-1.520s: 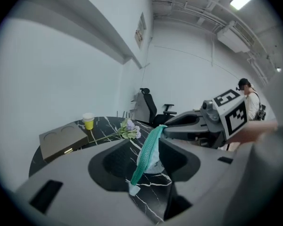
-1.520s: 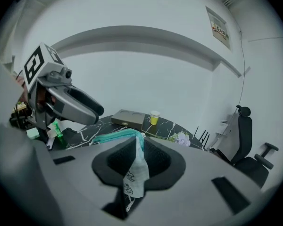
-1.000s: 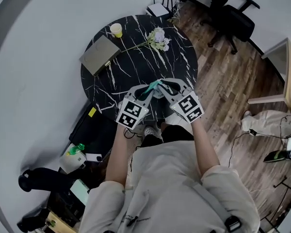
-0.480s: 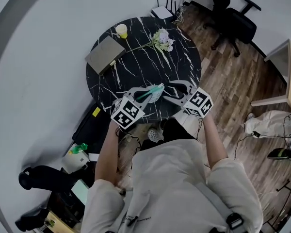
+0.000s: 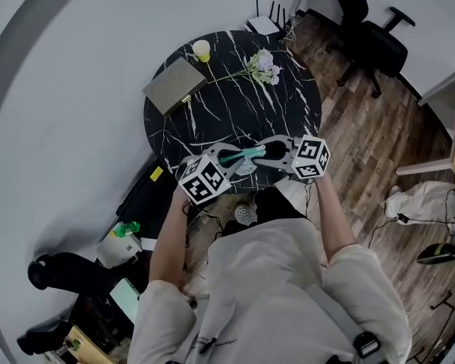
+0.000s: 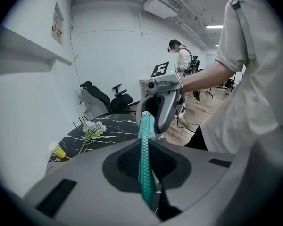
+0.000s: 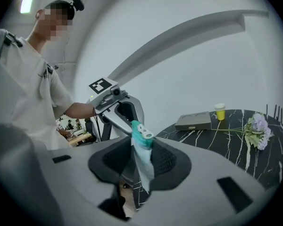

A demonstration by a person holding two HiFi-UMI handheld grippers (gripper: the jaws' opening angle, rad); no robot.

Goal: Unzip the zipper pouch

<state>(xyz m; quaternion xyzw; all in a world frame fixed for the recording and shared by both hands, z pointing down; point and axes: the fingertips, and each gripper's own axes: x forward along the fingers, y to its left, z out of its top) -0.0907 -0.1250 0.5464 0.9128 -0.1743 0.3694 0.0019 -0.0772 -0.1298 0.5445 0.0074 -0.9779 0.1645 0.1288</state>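
A teal zipper pouch (image 5: pixel 241 156) hangs in the air over the near rim of the black marble table (image 5: pixel 212 105), stretched sideways between both grippers. My left gripper (image 5: pixel 226 158) is shut on one end; in its own view the pouch (image 6: pixel 145 159) runs edge-on between the jaws (image 6: pixel 146 175). My right gripper (image 5: pixel 270 152) faces it from the right. Its jaws (image 7: pixel 141 173) have just been closing, with the pouch's other end and its white zipper pull (image 7: pixel 142 136) between them; the pads stand slightly off the fabric.
On the table's far side lie a flat grey case (image 5: pixel 174 86), a yellow cup (image 5: pixel 202 50) and a flower sprig (image 5: pixel 264 65). A black office chair (image 5: pixel 371 36) stands on the wooden floor at the right. Bags and clutter (image 5: pixel 121 241) sit on the floor to the left.
The grippers, side by side and pointing away from me before, now face each other with the pouch level between them. The right gripper swung out to the right, then came back around the pouch's end.
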